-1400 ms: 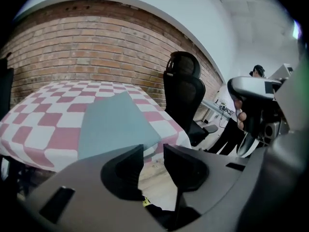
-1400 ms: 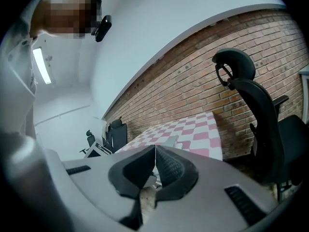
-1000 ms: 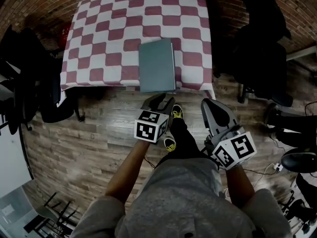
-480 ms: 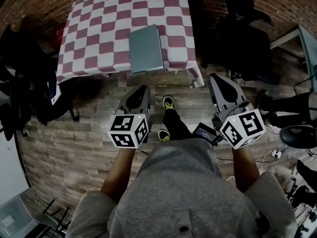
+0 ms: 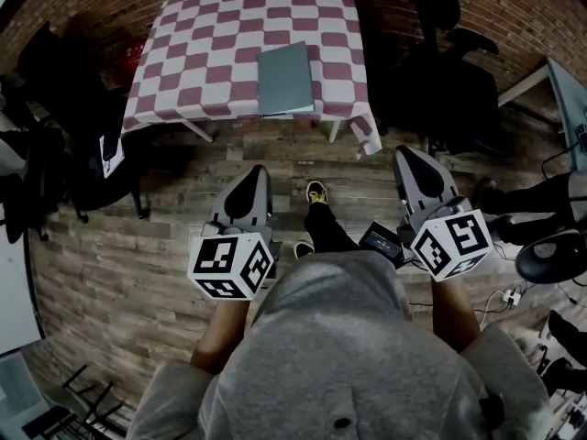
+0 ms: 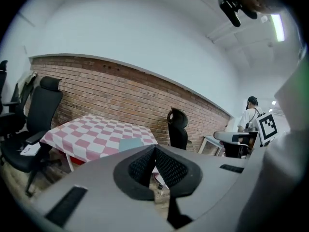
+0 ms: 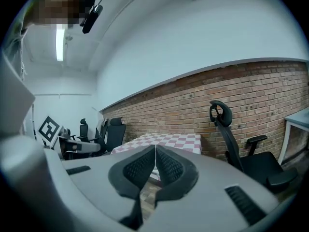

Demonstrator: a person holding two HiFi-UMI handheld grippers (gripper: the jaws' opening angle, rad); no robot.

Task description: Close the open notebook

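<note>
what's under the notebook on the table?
A red-and-white checked cloth, with the closed grey notebook lying flat on it near the front edge. The cloth covers the tabletop, and the notebook hides whatever lies directly beneath it.

No words, brands or numbers can be read anywhere. The only signs are black-and-white square code markers. They sit on the faces of the left cube (image 5: 231, 266) behind the left claw (image 5: 253, 170) and of the right cube (image 5: 449, 243) behind the right claw (image 5: 407, 153). A white sheet (image 5: 110, 154) on a black office chair (image 5: 87, 186) bears dark marks too small to read.
</note>
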